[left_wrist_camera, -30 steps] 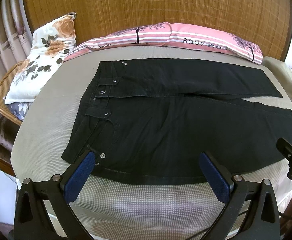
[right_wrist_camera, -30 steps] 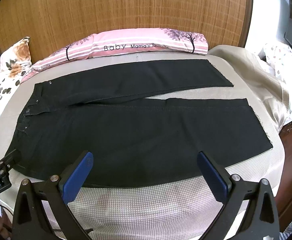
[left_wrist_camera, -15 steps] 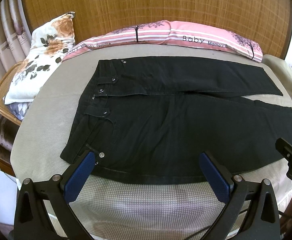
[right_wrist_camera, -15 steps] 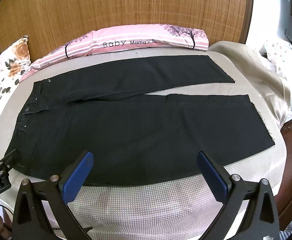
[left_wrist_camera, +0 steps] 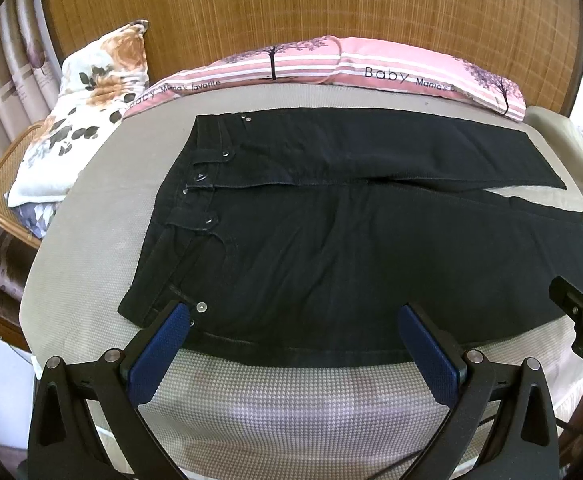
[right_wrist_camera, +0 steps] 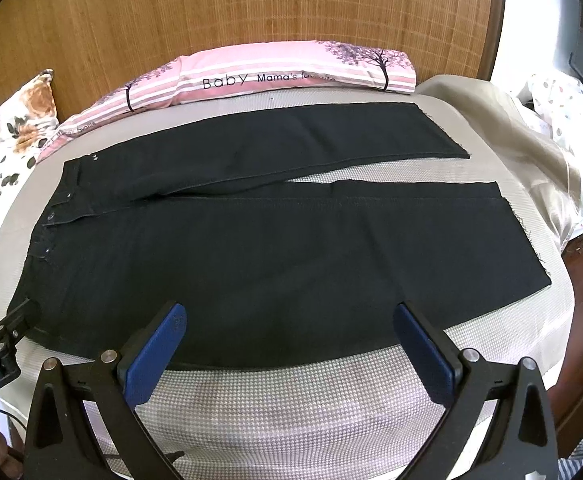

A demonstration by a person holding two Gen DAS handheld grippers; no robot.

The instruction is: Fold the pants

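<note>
The black pants (left_wrist_camera: pixel 351 240) are laid flat on the bed (left_wrist_camera: pixel 291 400), long axis running left to right, waistband (left_wrist_camera: pixel 195 196) toward the left and the two hems (right_wrist_camera: pixel 503 240) toward the right, the legs parted in a narrow V. The left claw (left_wrist_camera: pixel 295 320) is held wide open just above the near edge by the waist. The right claw (right_wrist_camera: pixel 289 320) is likewise spread open over the near leg. Compared with a second ago, little has changed: both claws have only drifted slightly.
</note>
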